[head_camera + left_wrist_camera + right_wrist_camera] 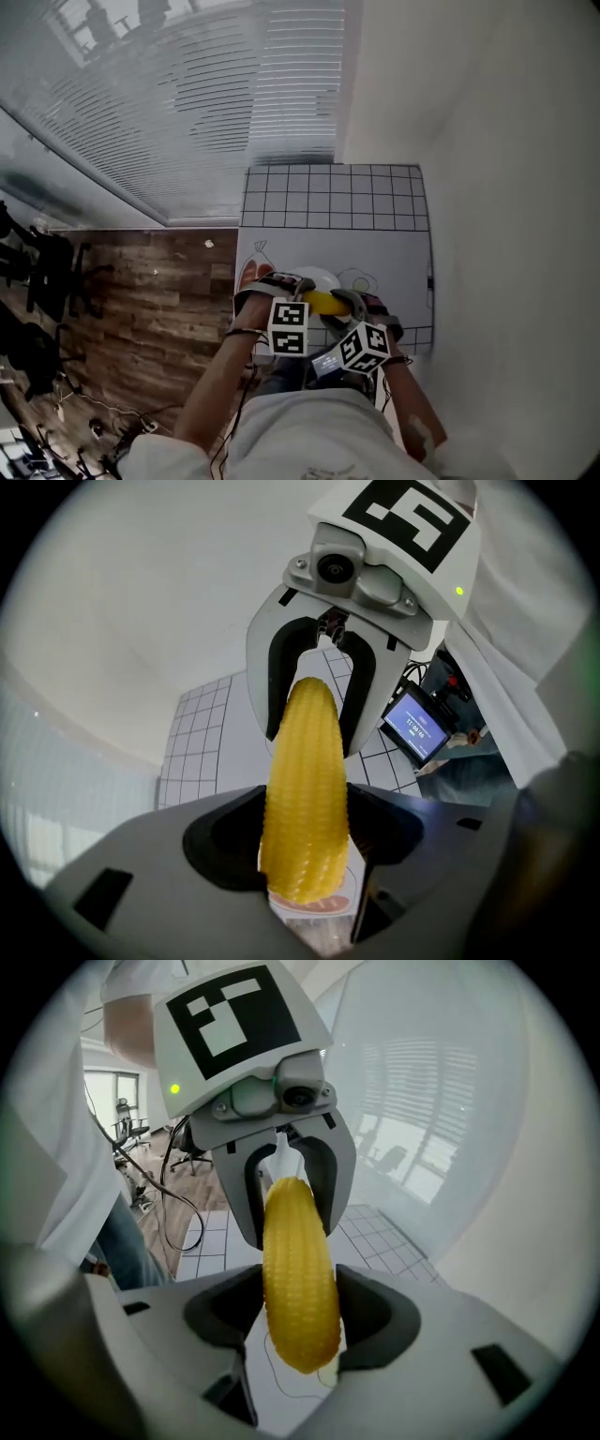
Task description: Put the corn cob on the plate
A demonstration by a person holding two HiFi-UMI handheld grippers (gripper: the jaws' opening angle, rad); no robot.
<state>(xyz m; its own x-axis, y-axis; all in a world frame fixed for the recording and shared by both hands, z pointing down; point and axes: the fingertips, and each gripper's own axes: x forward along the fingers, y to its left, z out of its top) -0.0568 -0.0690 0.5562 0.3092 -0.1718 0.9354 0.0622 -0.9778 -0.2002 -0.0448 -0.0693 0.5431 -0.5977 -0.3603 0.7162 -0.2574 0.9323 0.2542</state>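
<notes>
The step in hand appears to be the carry: the corn cob [322,302] is off the table and hangs in the air, low in the middle of the head view, between the two grippers. The left gripper [292,284] has one end of it and the right gripper [347,303] has the other. Each gripper view shows the same thing from opposite ends: the yellow cob [305,789] runs lengthwise from the camera's own jaws to the facing gripper's jaws. Both pairs of jaws stand wide, but only as wide as the cob is thick, and the pads close against its sides, so neither gripper is empty.

The white plate [315,273] lies on the gridded mat [328,202] just above the cob in the head view, partly covered by the grippers (how high the cob rides over it cannot be told).

Judging from this, the task is well along but not finished. The next move would call for both hands to bring the cob level over the plate's middle and lower it together. Both pairs of jaws should then part at about the same time, since one end freed early could swing or roll off the rim.
</notes>
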